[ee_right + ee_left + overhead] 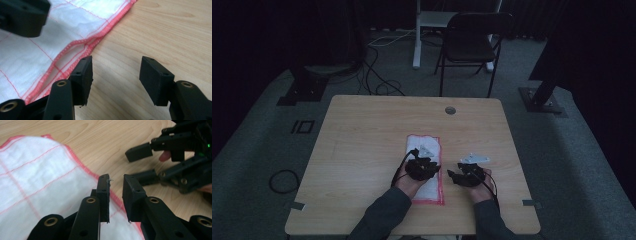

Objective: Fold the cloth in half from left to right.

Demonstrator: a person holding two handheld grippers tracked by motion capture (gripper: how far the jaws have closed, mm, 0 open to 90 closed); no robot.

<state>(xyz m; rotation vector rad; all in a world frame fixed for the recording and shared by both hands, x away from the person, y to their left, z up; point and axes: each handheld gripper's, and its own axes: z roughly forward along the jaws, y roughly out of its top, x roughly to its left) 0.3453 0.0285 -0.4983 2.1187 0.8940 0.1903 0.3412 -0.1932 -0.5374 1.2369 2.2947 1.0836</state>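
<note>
While a white cloth with red stitched edges [426, 170] lies at the worktop's [362, 150] lower centre, my left gripper [116, 190] hovers released over its hem; my right gripper [116, 77] gapes empty beside it.

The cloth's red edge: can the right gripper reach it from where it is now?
Probably yes. The right gripper stands open over bare table, with the cloth edge just beside one jaw and nothing between. The left gripper hovers over the cloth nearby.
</note>
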